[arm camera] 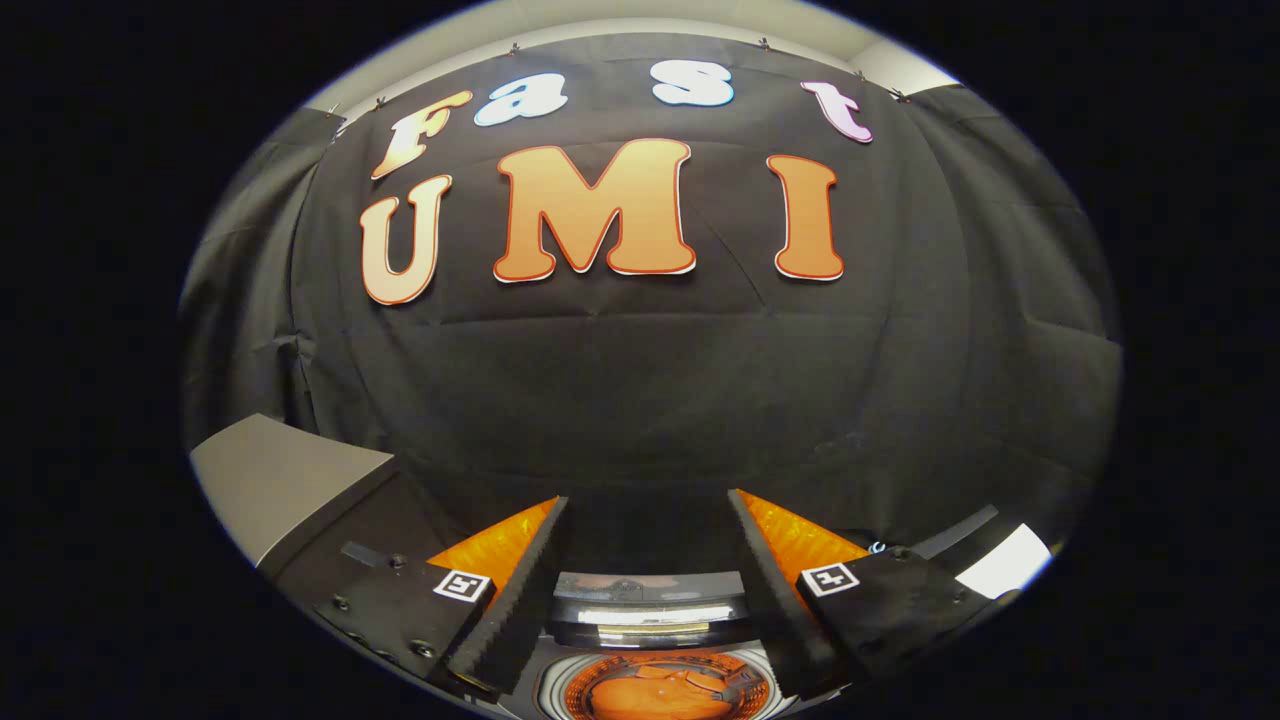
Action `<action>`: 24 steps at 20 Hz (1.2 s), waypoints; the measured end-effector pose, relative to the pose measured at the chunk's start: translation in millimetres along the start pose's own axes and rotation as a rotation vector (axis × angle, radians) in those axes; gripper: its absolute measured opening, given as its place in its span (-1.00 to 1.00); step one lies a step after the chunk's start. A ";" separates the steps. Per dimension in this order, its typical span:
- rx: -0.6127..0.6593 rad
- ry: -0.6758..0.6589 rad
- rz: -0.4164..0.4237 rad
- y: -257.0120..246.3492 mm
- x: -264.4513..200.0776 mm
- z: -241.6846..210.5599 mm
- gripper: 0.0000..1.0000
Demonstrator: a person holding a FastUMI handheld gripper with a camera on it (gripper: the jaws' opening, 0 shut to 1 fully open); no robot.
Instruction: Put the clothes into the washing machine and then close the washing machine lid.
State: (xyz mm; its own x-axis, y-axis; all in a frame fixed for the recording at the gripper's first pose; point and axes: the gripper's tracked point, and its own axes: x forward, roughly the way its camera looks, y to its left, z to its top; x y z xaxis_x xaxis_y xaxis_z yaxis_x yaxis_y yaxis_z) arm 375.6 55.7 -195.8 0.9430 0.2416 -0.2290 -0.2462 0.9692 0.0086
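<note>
Black cloth (650, 400) hangs in soft folds across the booth's back wall, pinned at the top beneath a pale strip of ceiling (640, 20). To my left a grey, flat-topped block (280, 480) juts in at an angle, matte and sharp-edged; on the right a white patch (1005, 560) catches the light, too cropped for me to say what it is.

My tongs (647, 560) stand wide apart, holding nothing, their two fingers (525, 590) splayed to either side with ridged, foam-like inner faces and a small square marker (462, 585) on each mount.

Below and between the fingers sits the washer (650, 615), seen from above: a glossy dark rear panel with a bright reflected bar, then the round tub mouth with a pale rim. Inside the tub lies the clothes (655, 695), an orange bundle, seemingly crumpled, filling the opening. It rests lower than my fingertips and apart from them, centred in the gap, with neither finger touching the fabric or the rim.
</note>
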 end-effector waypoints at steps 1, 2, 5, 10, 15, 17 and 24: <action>0.000 -0.001 -0.001 0.0 -2.8 -2.5 0.95; 0.000 -0.004 -0.003 0.3 -6.9 -4.6 0.95; -0.002 -0.001 -0.001 0.4 -18.6 -13.8 0.95; 0.001 0.021 -0.001 2.8 -32.4 -25.8 0.96; 0.005 0.037 -0.003 4.6 -58.2 -50.5 0.95; 0.004 0.078 -0.005 1.6 -69.3 -78.3 0.95; 0.070 0.172 -0.012 -6.4 -89.1 -133.6 0.95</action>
State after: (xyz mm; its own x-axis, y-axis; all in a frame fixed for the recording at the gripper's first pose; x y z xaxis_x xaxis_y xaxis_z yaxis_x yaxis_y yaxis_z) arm 263.2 21.5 -305.5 0.8919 0.2242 -0.3926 -0.2137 0.9743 0.0709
